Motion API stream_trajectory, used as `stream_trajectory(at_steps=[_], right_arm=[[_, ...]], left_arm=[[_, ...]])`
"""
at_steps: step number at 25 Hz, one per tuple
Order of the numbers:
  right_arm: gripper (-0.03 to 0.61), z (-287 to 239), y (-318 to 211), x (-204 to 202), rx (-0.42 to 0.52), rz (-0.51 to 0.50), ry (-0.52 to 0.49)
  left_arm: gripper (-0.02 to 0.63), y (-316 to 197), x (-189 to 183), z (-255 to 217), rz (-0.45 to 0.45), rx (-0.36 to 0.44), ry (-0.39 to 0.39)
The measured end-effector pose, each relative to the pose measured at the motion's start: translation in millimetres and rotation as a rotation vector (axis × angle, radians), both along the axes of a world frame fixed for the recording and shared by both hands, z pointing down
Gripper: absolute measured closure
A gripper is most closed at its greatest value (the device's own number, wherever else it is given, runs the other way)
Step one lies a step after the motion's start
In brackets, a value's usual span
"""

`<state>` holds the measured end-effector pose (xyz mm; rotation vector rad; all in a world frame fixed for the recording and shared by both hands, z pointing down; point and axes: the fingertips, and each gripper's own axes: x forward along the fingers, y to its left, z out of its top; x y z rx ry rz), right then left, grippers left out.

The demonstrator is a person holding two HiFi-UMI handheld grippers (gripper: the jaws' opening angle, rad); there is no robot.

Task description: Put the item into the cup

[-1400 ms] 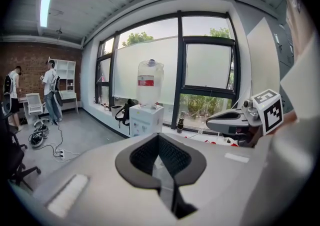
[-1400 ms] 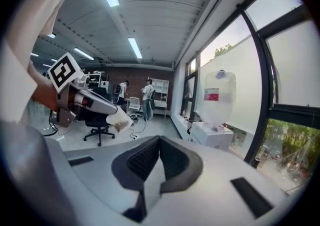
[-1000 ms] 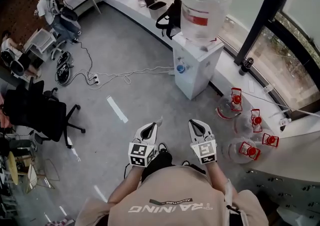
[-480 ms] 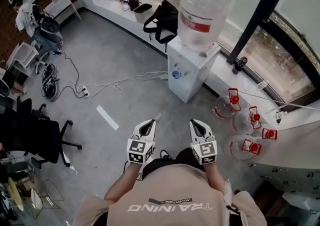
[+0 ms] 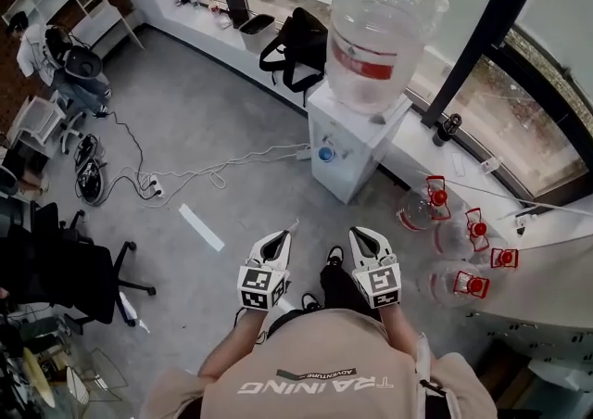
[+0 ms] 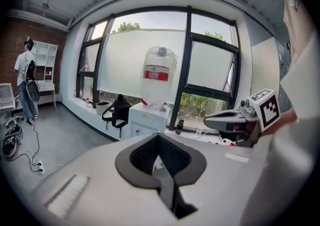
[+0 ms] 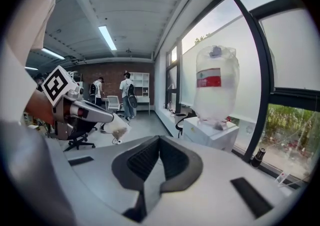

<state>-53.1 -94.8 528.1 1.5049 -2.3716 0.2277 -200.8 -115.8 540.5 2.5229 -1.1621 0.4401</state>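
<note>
My left gripper (image 5: pixel 286 233) is held out in front of the person's chest. It is shut on a small whitish packet (image 5: pixel 293 223), which pokes out past the jaw tips. The same packet (image 7: pixel 119 129) shows at the tip of the left gripper (image 7: pixel 102 115) in the right gripper view. In the left gripper view a pale sliver (image 6: pixel 159 162) sits between the closed pads. My right gripper (image 5: pixel 359 234) is level with the left one, shut, with nothing seen in it (image 7: pixel 159 140). No cup shows in any view.
A white water dispenser (image 5: pixel 352 144) carrying a big bottle (image 5: pixel 380 32) stands ahead by the window ledge. Several red-capped jugs (image 5: pixel 459 280) lie on the floor at the right. A black backpack (image 5: pixel 295 44), floor cables (image 5: pixel 185 171) and an office chair (image 5: pixel 69 260) are to the left.
The person has stepped closer to the water dispenser, which sits a bit lower in the head view. Both grippers keep their pose, and the packet stays in the left one.
</note>
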Motion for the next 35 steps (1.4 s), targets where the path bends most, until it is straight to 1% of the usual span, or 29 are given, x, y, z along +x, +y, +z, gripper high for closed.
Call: stream_trajectory(at_steps=[6,10,16,21,25,28,31,35], right_arm=[[0.568,-0.9,-72.5,18.8,0.011,-0.021,-0.03],[0.568,-3.2,-116.5,40.8,0.001,-0.011,-0.109],[0.568,9.3,-159.3,72.5,-0.019,-0.02,-0.086],[0.568,19.3,-177.2,79.9,-0.042,-0.011,-0.083],[0.568,28.5,-179.8,76.9,-0.075,0.019,-0.09],[0.568,30.2,-185.0,71.4,-0.081,0.047,-0.064],[0.568,27.6,-187.3,69.2,-0.075,0.128,-0.048],[0.568,30.6,-193.7,50.0,-0.07,0.219,-0.075]], left_arm=[[0.606,-58.0,21.6,-7.7,0.006,0.002,-0.026],[0.606,-93.7,42.5,-9.8,0.021,0.002,-0.05],[0.606,-138.0,72.2,-9.0,0.025,-0.015,-0.06],[0.606,-163.4,80.3,-7.0,0.053,-0.024,-0.075],[0.606,-181.5,79.8,-0.7,0.088,-0.038,-0.08],[0.606,-198.2,78.5,1.0,0.125,-0.032,-0.071],[0.606,-209.1,78.0,5.9,0.187,-0.042,-0.058],[0.606,-218.3,67.7,16.0,0.27,-0.045,-0.062]])
